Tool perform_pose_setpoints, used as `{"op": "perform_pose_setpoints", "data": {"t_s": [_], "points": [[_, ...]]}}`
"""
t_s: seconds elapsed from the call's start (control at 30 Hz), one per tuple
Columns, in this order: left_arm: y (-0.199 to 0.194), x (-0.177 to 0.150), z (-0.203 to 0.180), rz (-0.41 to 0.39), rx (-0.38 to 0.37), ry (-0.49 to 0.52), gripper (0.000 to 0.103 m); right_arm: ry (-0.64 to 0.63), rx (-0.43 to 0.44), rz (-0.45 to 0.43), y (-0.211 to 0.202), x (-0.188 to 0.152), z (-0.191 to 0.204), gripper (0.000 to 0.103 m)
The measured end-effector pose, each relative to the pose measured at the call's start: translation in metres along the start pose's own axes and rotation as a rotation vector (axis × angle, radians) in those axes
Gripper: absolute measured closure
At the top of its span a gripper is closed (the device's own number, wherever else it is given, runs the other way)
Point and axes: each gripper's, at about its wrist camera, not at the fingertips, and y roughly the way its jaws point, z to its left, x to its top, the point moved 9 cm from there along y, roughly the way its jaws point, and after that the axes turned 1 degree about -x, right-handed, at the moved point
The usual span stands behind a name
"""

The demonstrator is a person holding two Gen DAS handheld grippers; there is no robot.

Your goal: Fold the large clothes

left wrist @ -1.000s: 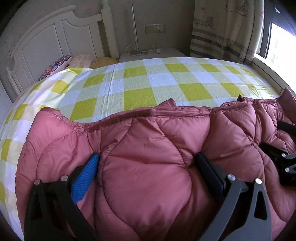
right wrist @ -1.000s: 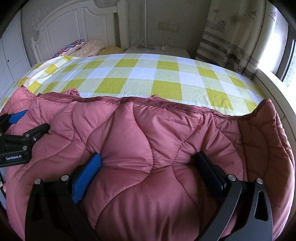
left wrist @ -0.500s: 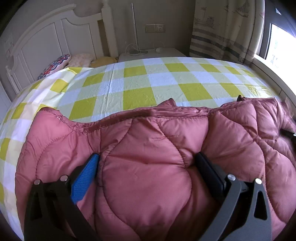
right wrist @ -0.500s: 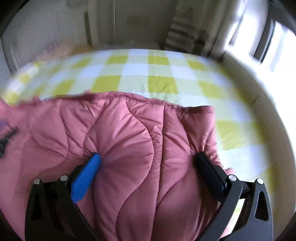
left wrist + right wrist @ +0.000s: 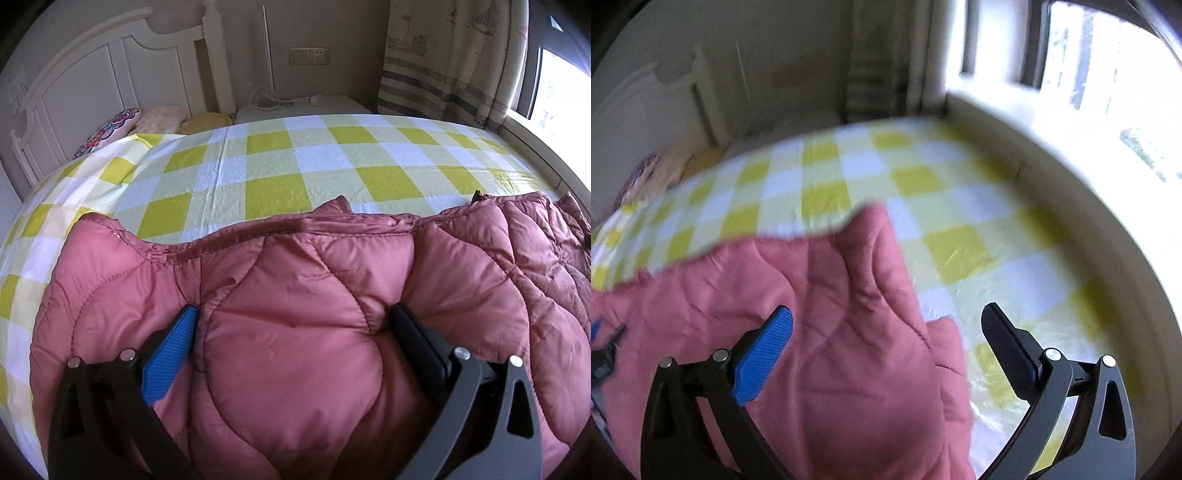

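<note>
A pink quilted puffer jacket (image 5: pixel 303 306) lies spread across the near part of the bed. In the left wrist view my left gripper (image 5: pixel 295 332) is open, its fingers spread wide and pressed down into the padding, which bulges up between them. In the right wrist view, which is blurred by motion, my right gripper (image 5: pixel 886 332) is open above the jacket's right end (image 5: pixel 849 314). Its blue-padded finger (image 5: pixel 764 350) is over the fabric and its black finger (image 5: pixel 1008 347) is over bare sheet. A bit of the left gripper (image 5: pixel 602 354) shows at the left edge.
The bed has a yellow, white and pale green checked sheet (image 5: pixel 280 173). Pillows (image 5: pixel 110 129) lie by the white headboard (image 5: pixel 85 77). A nightstand (image 5: pixel 303 105) with cables stands behind, a curtain (image 5: pixel 443 62) and bright window (image 5: pixel 1089 74) on the right beside a raised ledge (image 5: pixel 1089 221).
My right gripper has pulled off the jacket, risen and swung right toward the window; the jacket's right end now lies folded over leftward. The left gripper stays put.
</note>
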Motion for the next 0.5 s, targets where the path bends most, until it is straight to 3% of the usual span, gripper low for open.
{"op": "perform_pose_setpoints", "data": {"t_s": [0.13, 0.27, 0.37, 0.5], "points": [[-0.001, -0.001, -0.001, 0.000, -0.001, -0.001, 0.002, -0.204, 0.079, -0.122, -0.047, 0.009, 0.079, 0.005], [0.000, 0.000, 0.000, -0.001, 0.000, 0.000, 0.002, -0.404, 0.150, -0.051, -0.025, -0.019, 0.156, 0.005], [-0.001, 0.000, 0.000, 0.000, -0.005, -0.004, 0.002, -0.445, 0.127, 0.060, 0.030, -0.050, 0.172, 0.004], [0.000, 0.000, 0.000, 0.028, 0.003, -0.003, 0.002, -0.380, 0.160, 0.049, 0.035, -0.045, 0.167, 0.004]]}}
